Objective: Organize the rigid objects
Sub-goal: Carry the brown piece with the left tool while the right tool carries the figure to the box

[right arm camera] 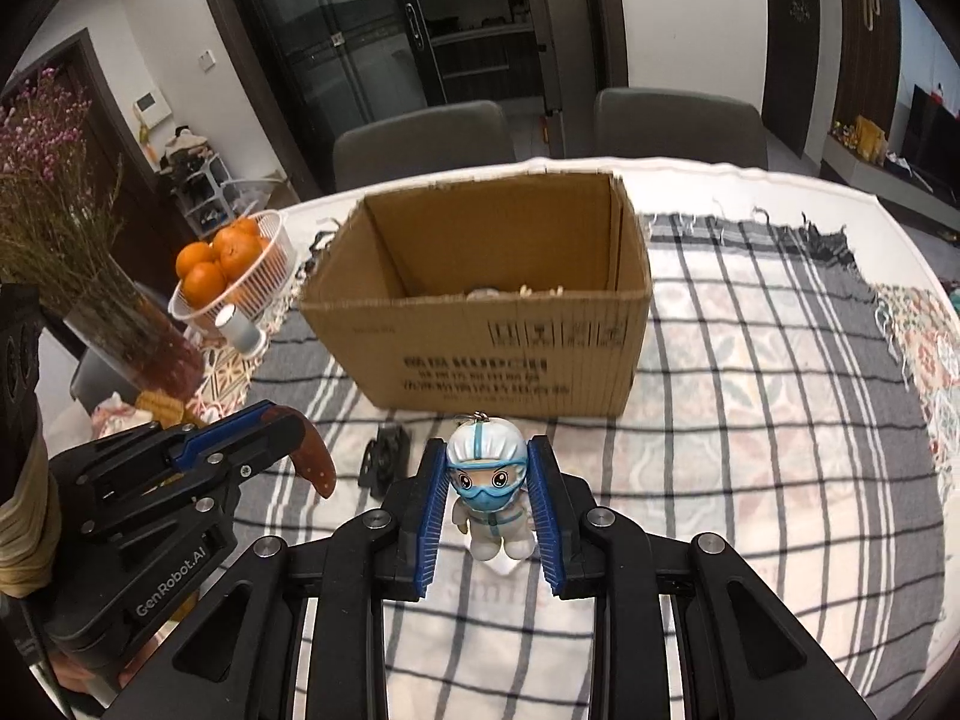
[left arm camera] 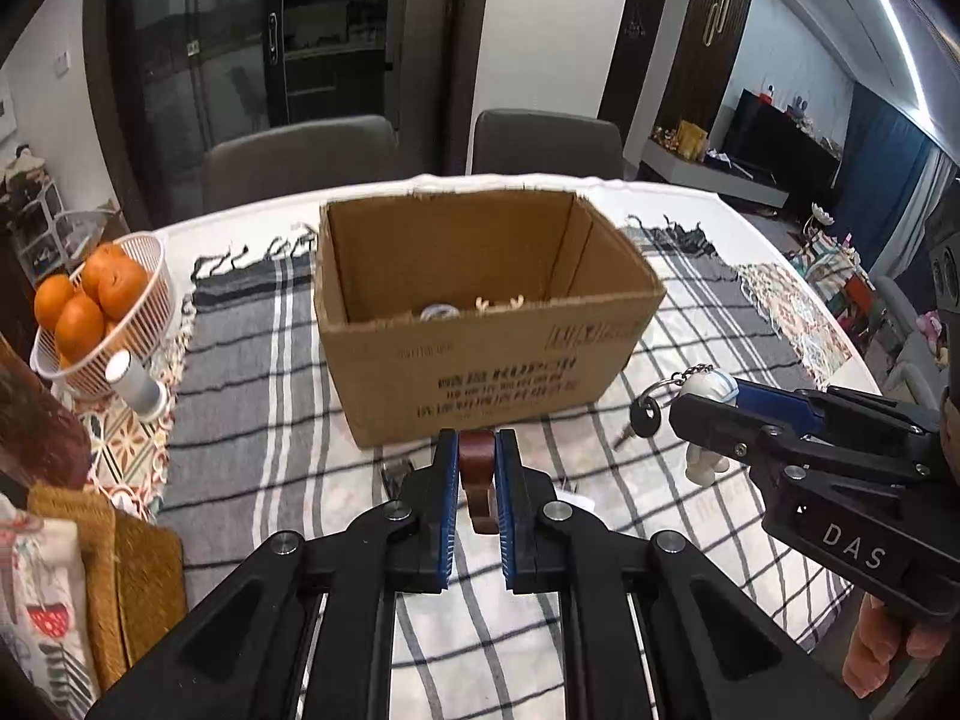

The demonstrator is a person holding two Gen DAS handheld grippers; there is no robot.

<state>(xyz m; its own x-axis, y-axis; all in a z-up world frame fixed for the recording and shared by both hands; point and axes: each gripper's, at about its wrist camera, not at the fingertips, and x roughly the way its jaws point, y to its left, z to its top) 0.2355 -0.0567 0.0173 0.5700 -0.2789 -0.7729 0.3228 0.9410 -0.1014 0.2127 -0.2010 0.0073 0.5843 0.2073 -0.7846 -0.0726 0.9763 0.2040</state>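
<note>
Two grey chairs sit behind a tabletop under a plaid cloth, cardboard box centre frame. Left tongs clamp a brown wooden piece; right tongs pinch a figurine keychain. Bare cloth lower right, orange basket far left.

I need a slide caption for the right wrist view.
Right hand-held gripper holds figurine keychain before cardboard box.

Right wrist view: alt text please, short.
The right gripper holds a small masked figurine keychain between its blue fingers, above a plaid cloth. An open cardboard box stands just beyond. At left, the left gripper holds a brown wooden piece.
</note>
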